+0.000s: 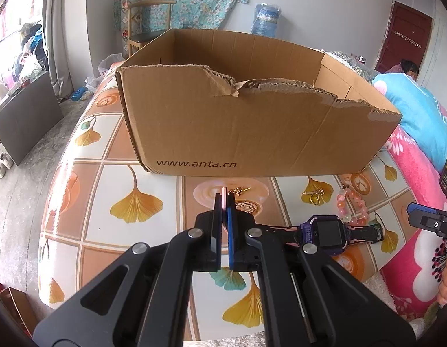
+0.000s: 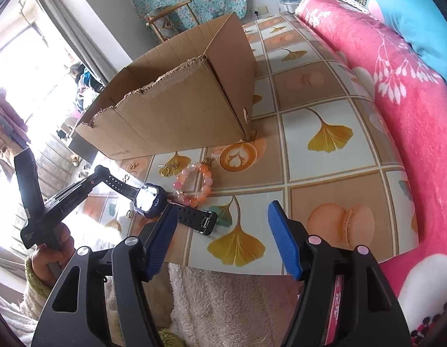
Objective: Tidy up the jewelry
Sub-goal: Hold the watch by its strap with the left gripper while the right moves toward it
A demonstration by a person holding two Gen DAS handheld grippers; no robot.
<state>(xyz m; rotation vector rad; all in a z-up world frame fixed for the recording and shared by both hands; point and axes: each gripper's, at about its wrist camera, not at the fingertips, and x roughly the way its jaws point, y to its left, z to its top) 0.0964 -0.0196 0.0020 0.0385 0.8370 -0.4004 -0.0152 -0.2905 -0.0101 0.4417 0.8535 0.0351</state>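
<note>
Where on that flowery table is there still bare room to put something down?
The widest bare patch lies right of the bead bracelet, running to the pink blanket. Another lies left of the cardboard box. It is crowded in front of the box: watch, bracelet and gold trinkets.

Two wrist fisheyes, angled down at the table (image 1: 87, 173).
Left faces the cardboard box (image 1: 237, 133) head-on, close; right views it obliquely, upper left. Shared: box, watch (image 2: 149, 199), bead bracelet (image 2: 194, 185).
</note>
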